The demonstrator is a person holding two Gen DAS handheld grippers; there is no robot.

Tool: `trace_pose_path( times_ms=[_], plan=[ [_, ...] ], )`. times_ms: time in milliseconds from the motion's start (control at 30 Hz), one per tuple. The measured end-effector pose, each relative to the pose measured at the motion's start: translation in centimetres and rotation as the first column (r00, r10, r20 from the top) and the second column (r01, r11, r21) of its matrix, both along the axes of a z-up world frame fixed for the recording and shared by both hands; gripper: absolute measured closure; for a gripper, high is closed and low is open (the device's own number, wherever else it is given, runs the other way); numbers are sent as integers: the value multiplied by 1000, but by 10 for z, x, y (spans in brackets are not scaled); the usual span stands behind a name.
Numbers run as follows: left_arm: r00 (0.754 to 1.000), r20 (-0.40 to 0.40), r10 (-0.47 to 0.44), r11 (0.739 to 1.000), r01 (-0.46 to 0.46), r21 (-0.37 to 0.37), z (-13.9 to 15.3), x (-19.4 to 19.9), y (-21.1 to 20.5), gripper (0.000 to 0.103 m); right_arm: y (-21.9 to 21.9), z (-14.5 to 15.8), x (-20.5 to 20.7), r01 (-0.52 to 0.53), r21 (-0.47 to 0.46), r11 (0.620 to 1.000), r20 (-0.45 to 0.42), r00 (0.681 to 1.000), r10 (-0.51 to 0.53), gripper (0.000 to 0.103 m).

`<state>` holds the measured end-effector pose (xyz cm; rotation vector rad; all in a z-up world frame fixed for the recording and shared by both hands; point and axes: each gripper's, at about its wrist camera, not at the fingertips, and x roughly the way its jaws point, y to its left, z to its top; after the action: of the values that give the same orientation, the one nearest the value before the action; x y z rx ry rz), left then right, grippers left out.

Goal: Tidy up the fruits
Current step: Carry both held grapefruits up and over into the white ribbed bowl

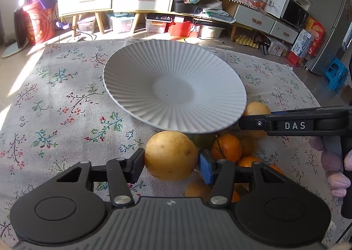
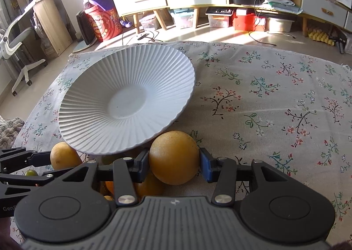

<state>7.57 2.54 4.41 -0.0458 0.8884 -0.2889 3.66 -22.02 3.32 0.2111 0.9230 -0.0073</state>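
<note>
Left wrist view: floral cloth [image 1: 66, 96] covers surface, white ribbed plate [image 1: 140, 74] mid-frame, bare. Left gripper [image 1: 171, 158] jaws pinch yellow fruit [image 1: 170, 155] bottom centre, w/ orange pile [image 1: 226, 146] beside it. Right wrist view: right gripper [image 2: 173, 163] jaws pinch another yellow fruit [image 2: 173, 156], lower centre.

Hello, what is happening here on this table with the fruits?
A person holds two handheld tongs and is sorting fruit on a floral tablecloth. The left tongs are closed on a round yellow fruit, and the right tongs grip another round yellow-orange fruit. Both fruits are still low, by the pile of small oranges. The white ribbed plate beyond them holds nothing yet.
</note>
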Motion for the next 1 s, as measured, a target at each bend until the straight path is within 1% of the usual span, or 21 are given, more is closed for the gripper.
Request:
trace_pose_path(
  times_ms=[167, 400, 600, 833, 1000],
  plan=[
    [1000, 1, -4, 1000, 4, -9, 10, -4, 3, 59, 0, 6, -2, 11, 1, 1000, 3, 1000, -11, 60],
    [1000, 10, -11, 1000, 12, -20, 20, -9, 10, 59, 0, 14, -5, 24, -17, 1000, -17, 1000, -24, 60],
    [999, 50, -3, 999, 6, -46, 34, -10, 19, 59, -2, 23, -8, 44, -18, 999, -9, 999, -45, 60],
    [996, 89, 14, 998, -8, -65, 39, -6, 17, 59, -1, 36, -12, 68, 4, 998, 32, 997, -68, 60],
    [993, 116, 25, 997, -16, -75, 40, -3, 16, 59, 6, 42, -9, 53, 1, 999, 66, 996, -53, 60]
  ],
)
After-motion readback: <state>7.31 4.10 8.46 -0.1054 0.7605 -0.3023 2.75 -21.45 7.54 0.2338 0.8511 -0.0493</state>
